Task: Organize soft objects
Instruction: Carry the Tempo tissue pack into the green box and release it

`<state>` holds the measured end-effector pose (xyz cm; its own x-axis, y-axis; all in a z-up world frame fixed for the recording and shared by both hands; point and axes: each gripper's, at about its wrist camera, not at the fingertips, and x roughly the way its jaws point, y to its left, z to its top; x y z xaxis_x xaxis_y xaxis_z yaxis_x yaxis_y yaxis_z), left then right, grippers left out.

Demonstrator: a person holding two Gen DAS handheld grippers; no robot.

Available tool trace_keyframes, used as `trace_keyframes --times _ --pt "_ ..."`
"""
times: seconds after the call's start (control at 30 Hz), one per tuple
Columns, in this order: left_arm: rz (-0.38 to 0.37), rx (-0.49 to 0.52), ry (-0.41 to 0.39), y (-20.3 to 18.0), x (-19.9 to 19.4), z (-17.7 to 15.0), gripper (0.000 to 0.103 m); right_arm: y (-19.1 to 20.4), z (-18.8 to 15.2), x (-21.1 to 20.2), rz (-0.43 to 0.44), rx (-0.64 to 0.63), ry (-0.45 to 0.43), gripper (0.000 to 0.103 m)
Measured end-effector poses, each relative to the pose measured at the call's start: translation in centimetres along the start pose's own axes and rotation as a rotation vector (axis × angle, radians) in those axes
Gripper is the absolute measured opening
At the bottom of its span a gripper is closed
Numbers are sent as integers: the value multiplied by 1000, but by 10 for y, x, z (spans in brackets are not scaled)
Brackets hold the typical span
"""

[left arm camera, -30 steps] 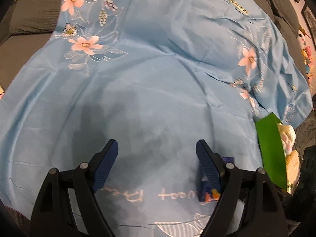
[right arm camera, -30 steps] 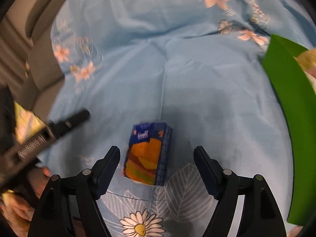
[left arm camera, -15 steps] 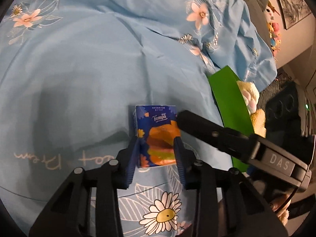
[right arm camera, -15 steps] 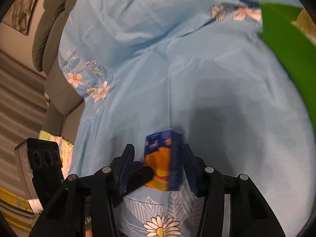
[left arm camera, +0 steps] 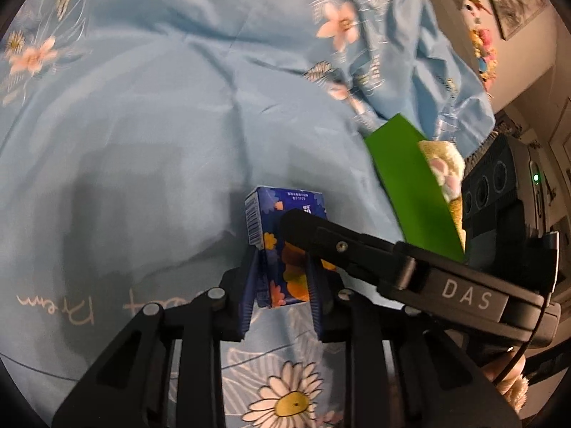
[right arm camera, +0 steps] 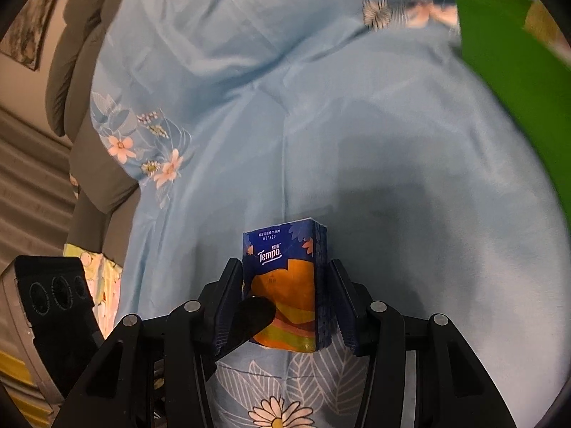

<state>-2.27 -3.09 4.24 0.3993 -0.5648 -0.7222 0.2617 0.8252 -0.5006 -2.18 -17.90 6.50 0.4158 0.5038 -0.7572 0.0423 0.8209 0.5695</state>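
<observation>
A blue and orange Tempo tissue pack (left arm camera: 282, 239) (right arm camera: 282, 278) stands on the light blue flowered sheet (left arm camera: 142, 107). My left gripper (left arm camera: 282, 285) has the pack between its blue pads; its jaws are closing and the pads press on the pack's sides. My right gripper (right arm camera: 285, 299) is shut on the same pack from the other side, one pad on each edge. One black finger (left arm camera: 321, 232) of the right gripper crosses the pack's face in the left wrist view. A finger (right arm camera: 255, 312) of the left gripper pokes in front of the pack in the right wrist view.
A green bin (left arm camera: 410, 185) (right arm camera: 517, 53) holding plush toys (left arm camera: 442, 167) stands to the right of the pack. Grey cushions (right arm camera: 82, 35) lie along the sheet's far left edge. A patterned cloth (right arm camera: 100, 278) shows beside the left gripper's body.
My left gripper swung right from bare sheet to the tissue pack and its jaws closed around it. The right jaws narrowed onto the pack, which now stands more upright.
</observation>
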Motion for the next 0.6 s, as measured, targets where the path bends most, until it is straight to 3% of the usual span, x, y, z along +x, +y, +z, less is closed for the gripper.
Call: trace_keyframes --times 0.23,0.33,0.43,0.6 --pt "-27 80 -118 -40 -20 12 22 6 10 -53 11 -5 -151 52" --pt "-56 102 -131 -68 -22 24 22 1 20 -89 3 30 -256 52" --pt "-71 210 -182 -108 -27 27 22 -11 24 -125 20 39 -343 52" --pt "-145 313 -203 -154 -20 29 22 -31 19 -171 -25 65 -476 52"
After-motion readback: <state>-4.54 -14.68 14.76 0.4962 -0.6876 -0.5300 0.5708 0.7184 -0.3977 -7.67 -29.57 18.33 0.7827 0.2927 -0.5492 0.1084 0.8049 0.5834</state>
